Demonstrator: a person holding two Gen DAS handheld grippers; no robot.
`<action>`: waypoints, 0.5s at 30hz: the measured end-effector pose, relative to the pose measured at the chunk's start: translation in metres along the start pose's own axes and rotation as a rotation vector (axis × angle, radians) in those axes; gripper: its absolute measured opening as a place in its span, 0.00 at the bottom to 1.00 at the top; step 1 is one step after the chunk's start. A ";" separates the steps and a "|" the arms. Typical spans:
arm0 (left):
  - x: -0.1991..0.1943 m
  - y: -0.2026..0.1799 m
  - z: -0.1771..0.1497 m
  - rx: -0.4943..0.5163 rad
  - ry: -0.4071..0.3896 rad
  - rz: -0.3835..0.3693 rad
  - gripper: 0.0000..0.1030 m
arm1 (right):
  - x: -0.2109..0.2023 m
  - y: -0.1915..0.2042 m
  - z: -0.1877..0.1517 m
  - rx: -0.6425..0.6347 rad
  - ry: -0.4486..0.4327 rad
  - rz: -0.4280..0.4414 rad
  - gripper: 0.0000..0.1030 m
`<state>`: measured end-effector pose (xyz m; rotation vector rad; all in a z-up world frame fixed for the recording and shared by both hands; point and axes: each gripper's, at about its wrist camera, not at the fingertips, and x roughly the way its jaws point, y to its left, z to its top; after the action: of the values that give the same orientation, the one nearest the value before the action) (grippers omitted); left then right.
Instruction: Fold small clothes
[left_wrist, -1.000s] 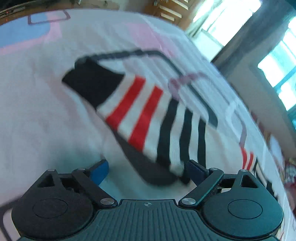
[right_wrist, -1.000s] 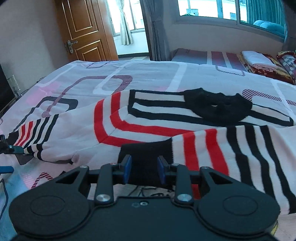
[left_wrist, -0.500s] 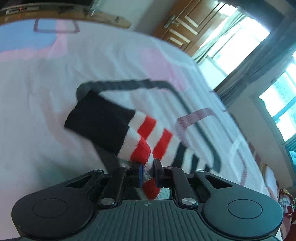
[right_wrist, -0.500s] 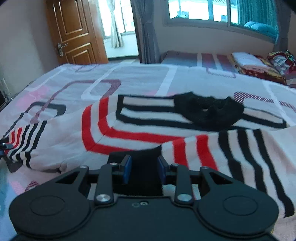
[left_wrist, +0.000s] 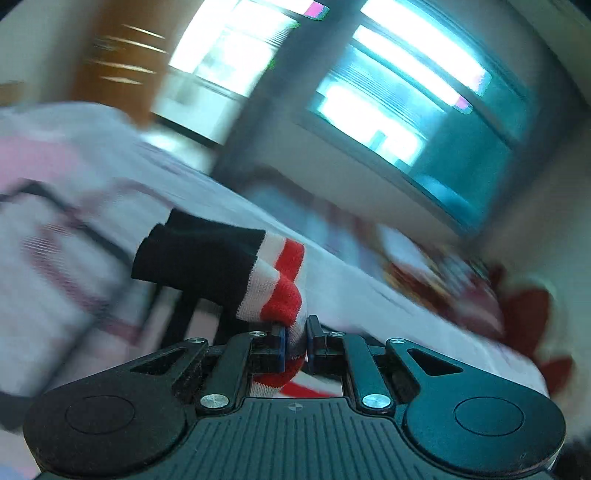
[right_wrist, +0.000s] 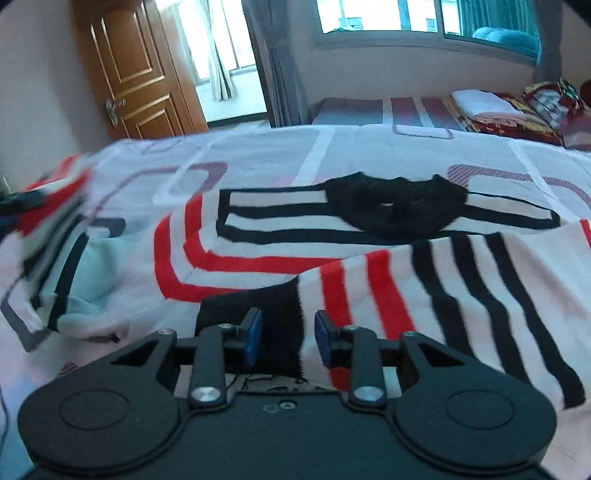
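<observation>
A white sweater (right_wrist: 280, 236) with red and black stripes and a black collar (right_wrist: 395, 206) lies spread on the bed. My left gripper (left_wrist: 295, 341) is shut on the left sleeve (left_wrist: 273, 295) just behind its black cuff (left_wrist: 199, 254) and holds it lifted off the bed. That raised sleeve shows blurred at the left edge of the right wrist view (right_wrist: 48, 206). My right gripper (right_wrist: 288, 338) is partly open around the black cuff (right_wrist: 273, 325) of the right sleeve (right_wrist: 443, 295), its pads apart from the cloth.
The bed (right_wrist: 332, 147) has a pale cover with rectangle prints. A wooden door (right_wrist: 136, 70) stands at the back left. Folded bedding (right_wrist: 517, 110) lies at the back right under the window (right_wrist: 424, 14).
My left gripper shut on the left sleeve and lifted it, swinging up and right. My right gripper's jaws opened slightly wider over the right cuff.
</observation>
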<state>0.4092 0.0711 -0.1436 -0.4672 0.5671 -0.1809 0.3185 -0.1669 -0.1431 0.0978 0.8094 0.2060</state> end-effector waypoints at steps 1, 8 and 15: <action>0.010 -0.017 -0.008 0.030 0.033 -0.036 0.10 | -0.007 -0.006 0.000 0.014 -0.006 -0.008 0.30; 0.071 -0.112 -0.084 0.393 0.302 -0.051 0.11 | -0.037 -0.064 -0.009 0.105 -0.026 -0.109 0.33; 0.046 -0.165 -0.080 0.618 0.139 -0.043 0.67 | -0.057 -0.100 -0.023 0.195 -0.034 -0.110 0.42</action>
<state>0.3968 -0.1176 -0.1475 0.1352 0.6039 -0.4161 0.2787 -0.2767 -0.1351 0.2390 0.7977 0.0208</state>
